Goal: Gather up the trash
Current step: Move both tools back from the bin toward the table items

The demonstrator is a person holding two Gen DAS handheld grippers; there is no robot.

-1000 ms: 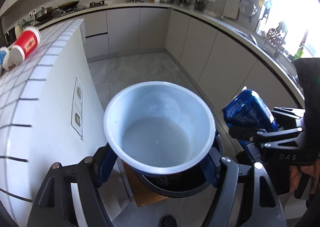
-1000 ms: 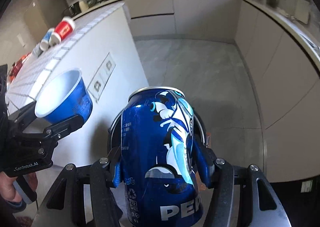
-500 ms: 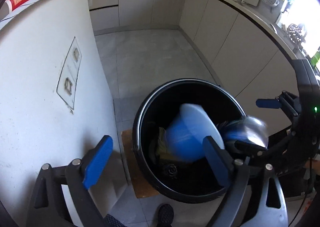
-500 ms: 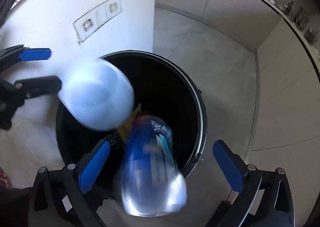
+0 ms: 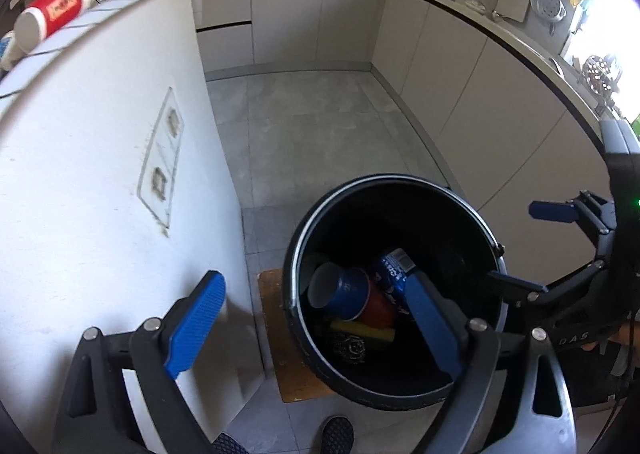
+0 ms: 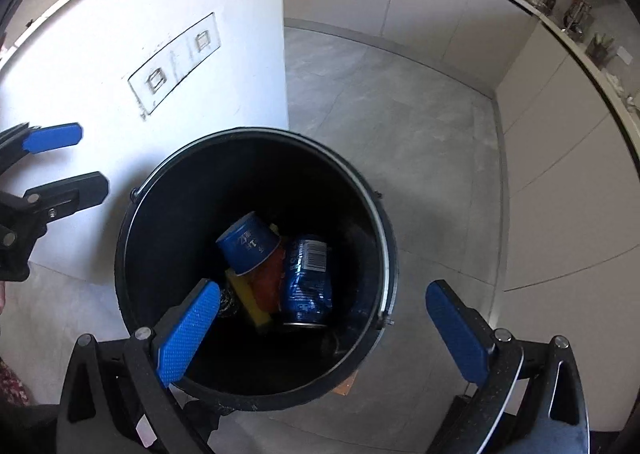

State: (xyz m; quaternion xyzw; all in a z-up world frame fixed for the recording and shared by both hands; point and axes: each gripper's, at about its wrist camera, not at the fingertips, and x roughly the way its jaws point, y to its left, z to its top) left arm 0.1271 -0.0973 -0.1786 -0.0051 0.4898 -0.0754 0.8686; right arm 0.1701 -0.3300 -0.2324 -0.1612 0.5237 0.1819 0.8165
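Bucket (image 6: 384, 214) shadow hides items under cup (image 6: 248, 242) and can (image 6: 308, 278); left tongs (image 5: 312, 318), right tongs (image 6: 320, 326) spread, empty.

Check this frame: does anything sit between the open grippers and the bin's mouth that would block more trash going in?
Nothing visible does. The black bin has no lid, and both the left gripper and right gripper hang open and empty above it. The blue cup and blue can lie low inside.

Bin: black round bucket (image 6: 372, 210) on the grey floor, beside the white counter wall (image 6: 120, 34).
Inside: blue paper cup (image 6: 248, 244) on its side, blue can (image 6: 308, 282) lying beside it, yellow sponge (image 6: 250, 304) beneath.
Right gripper (image 6: 322, 324): jaws wide apart above the bin, nothing between them.
Left gripper (image 6: 68, 160): at the left edge, jaws apart.
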